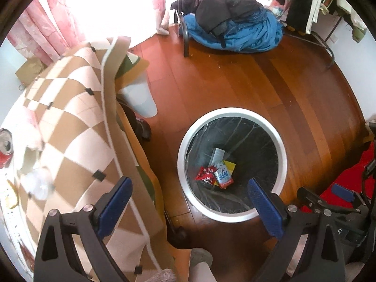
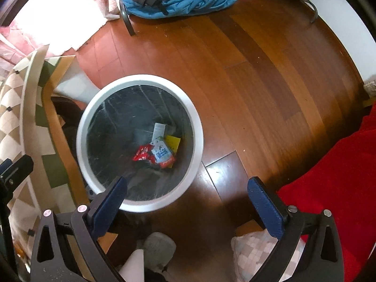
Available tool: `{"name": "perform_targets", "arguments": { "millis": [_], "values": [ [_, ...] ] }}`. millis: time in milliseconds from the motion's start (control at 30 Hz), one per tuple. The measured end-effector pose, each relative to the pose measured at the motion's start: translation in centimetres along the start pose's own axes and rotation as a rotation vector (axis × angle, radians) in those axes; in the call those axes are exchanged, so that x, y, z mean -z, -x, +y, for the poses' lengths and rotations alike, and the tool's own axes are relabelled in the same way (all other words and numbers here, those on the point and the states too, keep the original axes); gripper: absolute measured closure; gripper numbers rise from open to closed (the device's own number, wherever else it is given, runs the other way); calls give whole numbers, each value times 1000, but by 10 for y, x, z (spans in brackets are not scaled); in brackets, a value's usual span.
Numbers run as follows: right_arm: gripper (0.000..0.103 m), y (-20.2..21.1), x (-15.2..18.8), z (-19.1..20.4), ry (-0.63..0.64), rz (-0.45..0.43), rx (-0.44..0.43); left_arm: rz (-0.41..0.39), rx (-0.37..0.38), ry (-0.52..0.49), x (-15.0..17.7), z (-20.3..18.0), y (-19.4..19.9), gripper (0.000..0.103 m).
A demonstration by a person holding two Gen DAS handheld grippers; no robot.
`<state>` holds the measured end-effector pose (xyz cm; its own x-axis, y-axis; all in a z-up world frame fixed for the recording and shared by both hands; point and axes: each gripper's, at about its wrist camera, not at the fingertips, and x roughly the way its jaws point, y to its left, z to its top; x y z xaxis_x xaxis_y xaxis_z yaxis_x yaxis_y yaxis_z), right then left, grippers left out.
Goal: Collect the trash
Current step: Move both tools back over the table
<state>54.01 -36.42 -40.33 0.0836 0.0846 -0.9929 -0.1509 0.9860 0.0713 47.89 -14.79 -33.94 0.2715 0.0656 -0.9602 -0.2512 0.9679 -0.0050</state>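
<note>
Both grippers are spread wide and hold nothing: the left gripper (image 1: 189,188), the right gripper (image 2: 186,188). Past them, at 12 o'clock, the round white bin (image 1: 231,114) with a shiny black bag holds crinkly wrappers (image 1: 215,172); their writing is too small to read. Farther off lies a puffy blue jacket (image 1: 246,35).

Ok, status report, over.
Both jaws open, empty. Wrappers down in the bin. Can on the table. Nothing in the way.
</note>
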Motion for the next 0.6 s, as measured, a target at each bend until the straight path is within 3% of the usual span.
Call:
{"name": "perform_targets", "arguments": {
  "millis": [600],
  "values": [
    [0, 178, 51, 16, -10, -277, -50, -261, 33, 40, 39, 22, 157, 3]
  ]
}}
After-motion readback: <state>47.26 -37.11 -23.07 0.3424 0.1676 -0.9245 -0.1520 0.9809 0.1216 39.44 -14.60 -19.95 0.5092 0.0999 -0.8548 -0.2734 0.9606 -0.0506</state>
